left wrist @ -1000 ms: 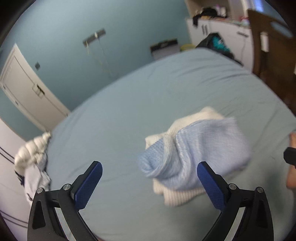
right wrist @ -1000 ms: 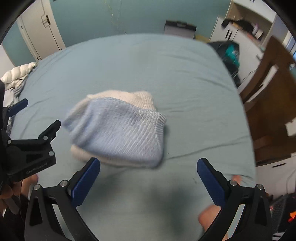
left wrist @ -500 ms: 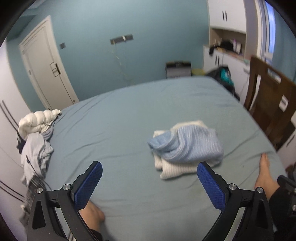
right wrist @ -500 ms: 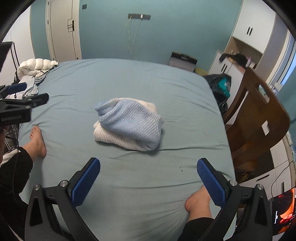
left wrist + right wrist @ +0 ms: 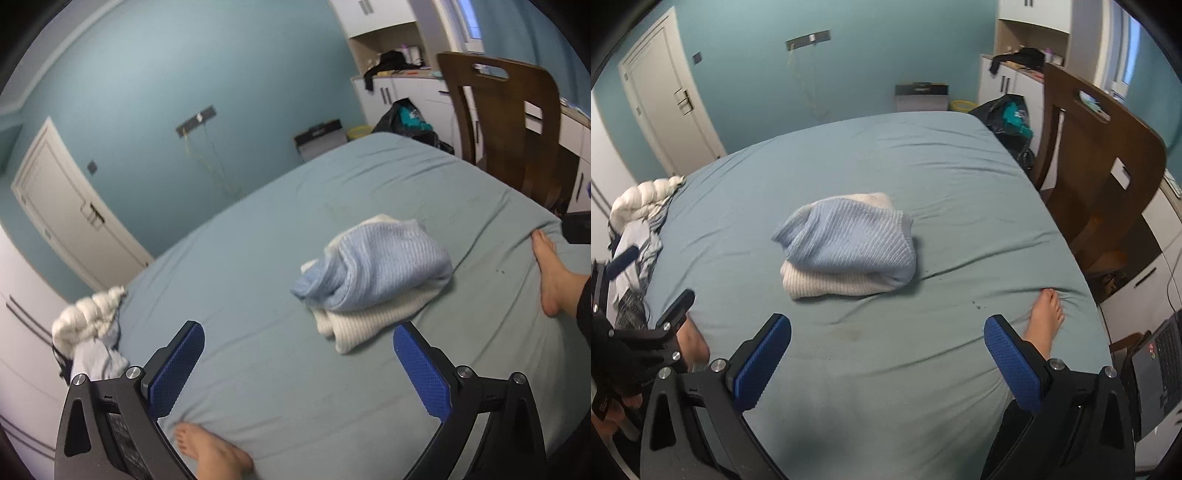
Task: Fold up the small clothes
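Left gripper: jaws spread wide, empty.
Right gripper: jaws spread wide, empty.
Blue sweater: folded atop white sweater, frame centre.

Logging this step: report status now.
Left gripper open, right gripper open, both empty. Blue knit folded atop white knit on the bed. Nothing in the way.

A folded pale blue knit is laid atop a folded cream knit, stacked mid-bed, edges uneven
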{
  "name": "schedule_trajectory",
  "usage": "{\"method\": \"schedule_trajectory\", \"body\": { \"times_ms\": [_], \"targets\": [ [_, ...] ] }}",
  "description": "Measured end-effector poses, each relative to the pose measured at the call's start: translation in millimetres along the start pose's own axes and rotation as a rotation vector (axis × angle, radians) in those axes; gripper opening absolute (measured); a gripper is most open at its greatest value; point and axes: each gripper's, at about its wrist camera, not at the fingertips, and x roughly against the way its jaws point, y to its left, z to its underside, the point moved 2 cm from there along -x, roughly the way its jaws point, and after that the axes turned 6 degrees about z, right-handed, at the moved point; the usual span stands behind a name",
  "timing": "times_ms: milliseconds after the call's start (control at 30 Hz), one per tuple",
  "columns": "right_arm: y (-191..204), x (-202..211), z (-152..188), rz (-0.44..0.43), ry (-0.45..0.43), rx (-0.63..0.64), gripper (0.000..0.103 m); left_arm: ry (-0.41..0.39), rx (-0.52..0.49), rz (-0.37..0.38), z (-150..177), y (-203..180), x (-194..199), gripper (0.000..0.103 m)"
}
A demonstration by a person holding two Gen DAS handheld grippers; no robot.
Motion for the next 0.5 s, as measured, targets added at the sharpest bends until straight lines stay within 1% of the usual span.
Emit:
{"method": "schedule_trajectory", "body": {
  "times_ms": [133, 200, 333, 500],
  "targets": [
    [5, -12, -1, -0.003, 0.039, -0.005, 0.102, 0.038, 0.056, -0.023, 5, 15, -8, 0.103],
    [6, -17, -1, 0.011, 0.051, -0.009, 0.102, 0.048, 0.081, -0.028, 7, 23, -10, 0.103],
    [5, -18, 4, 0.027, 0.064, -0.015, 0.102, 0.073, 0.137, -0.005, 11, 34, -13, 0.103],
    [5, -18, 6, 0.041, 0.066, -0.002, 0.102, 0.091, 0.179, 0.023, 12, 39, -15, 0.103]
  ]
}}
